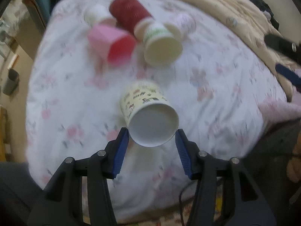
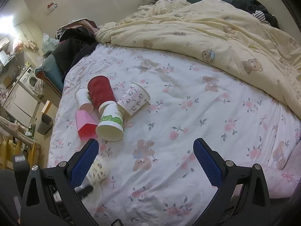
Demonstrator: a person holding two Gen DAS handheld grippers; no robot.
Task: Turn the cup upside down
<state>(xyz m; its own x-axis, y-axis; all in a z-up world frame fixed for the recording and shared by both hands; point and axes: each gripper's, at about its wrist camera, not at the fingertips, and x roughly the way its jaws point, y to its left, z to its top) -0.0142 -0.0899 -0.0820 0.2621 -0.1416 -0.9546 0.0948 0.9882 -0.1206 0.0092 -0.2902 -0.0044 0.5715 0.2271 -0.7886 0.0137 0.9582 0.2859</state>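
A cream paper cup with small printed figures (image 1: 148,111) stands upside down on the floral bedsheet (image 1: 216,98), its white base facing me. My left gripper (image 1: 152,133) is open, its blue fingers (image 1: 121,146) on either side of the cup's base, slightly apart from it. The same cup (image 2: 98,170) shows in the right wrist view, partly hidden behind a blue finger (image 2: 84,160). My right gripper (image 2: 145,146) is open and empty above the sheet.
A cluster of cups lies on the sheet: a red ribbed cup (image 2: 100,91), a pink cup (image 2: 85,126), a green-banded cup (image 2: 111,124), a patterned cup (image 2: 134,98), a white cup (image 2: 82,98). A cream bear duvet (image 2: 216,37) covers the far side. The bed edge drops off at left.
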